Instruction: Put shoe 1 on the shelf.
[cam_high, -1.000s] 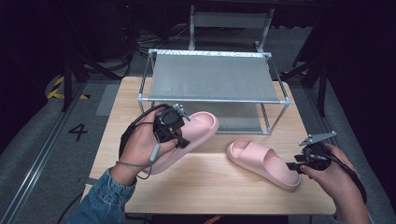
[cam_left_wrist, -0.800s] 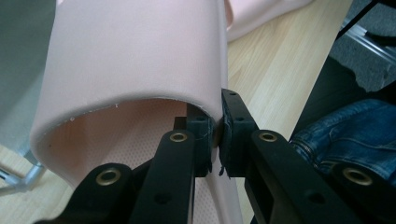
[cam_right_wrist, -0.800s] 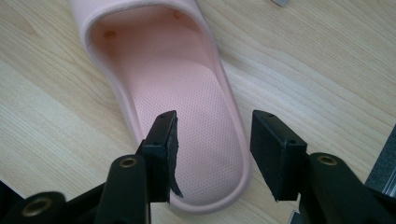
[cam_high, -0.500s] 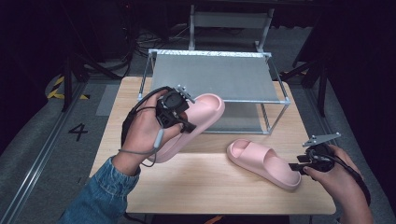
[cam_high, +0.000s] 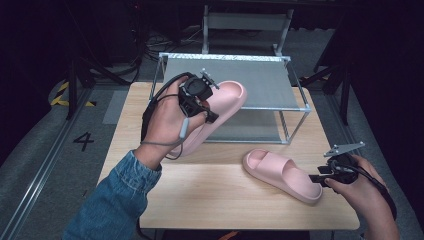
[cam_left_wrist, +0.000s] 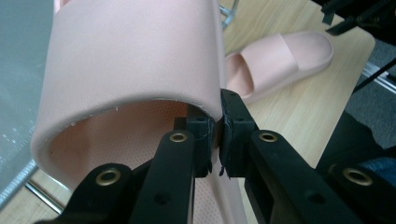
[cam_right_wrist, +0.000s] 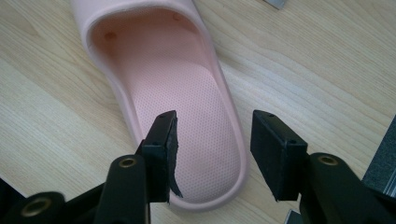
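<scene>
High view first: the left gripper (cam_high: 207, 107) carries one pink slipper (cam_high: 220, 107) off the table, its toe out over the front rail of the metal rack (cam_high: 295, 105) at the table's far edge, about level with the grey top shelf. The second slipper (cam_high: 282, 175) lies flat near the table's front right corner, and the right gripper (cam_high: 320, 177) sits at its heel end. By my reading, this is a put-the-pair-on-the-rack job around its first half: one slipper airborne but not set down, the other not lifted.

Left gripper view: the jaws are pressed together on the edge of the carried slipper's strap (cam_left_wrist: 126, 56), a firm pinch, with the textured footbed below. The second slipper (cam_left_wrist: 280, 58) rests on the wood beyond.

Right gripper view: the jaws stand spread, one over the footbed, the other outside the side wall, straddling the heel rim of the second slipper (cam_right_wrist: 182, 107). Nothing is squeezed, and that slipper sits flat on the table (cam_right_wrist: 327, 70).

Against a second ago: the carried slipper was lying on the table just in front of the rack; half a second ago it was rising; now it is higher and farther toward the shelf. The right hand has edged in closer to the heel, while the second slipper has not moved.
</scene>
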